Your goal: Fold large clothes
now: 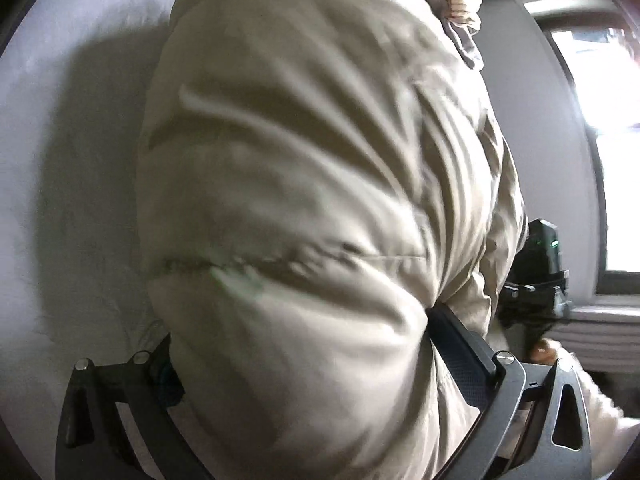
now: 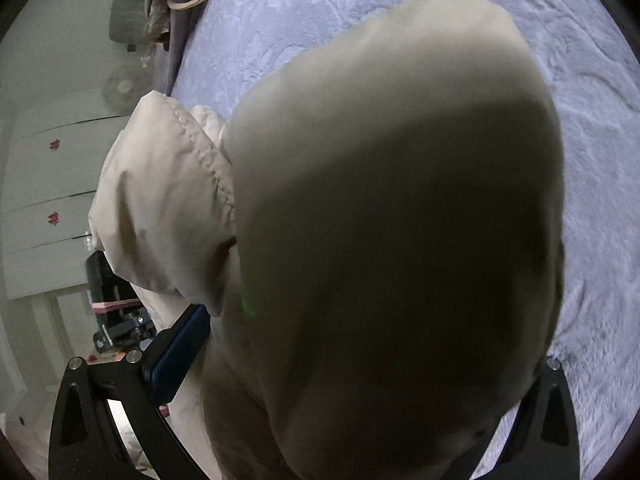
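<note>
A bed [image 2: 400, 20] under a lavender textured cover fills the right wrist view from twelve to four o'clock, white drawers [image 2: 48, 184] with small red marks stand at nine o'clock beneath a round fan [image 2: 124, 87], and a bright window [image 1: 616, 184] glares at three o'clock in the left wrist view.

Daylight glared from a blown-out window [image 1: 616, 152] at far right, and the beige jacket [image 1: 304, 208] threw a soft shadow leftward. Motion blur smeared its folds; in the right view its near bulk was dark, unfocused. Fisheye edges were vignetted.
</note>
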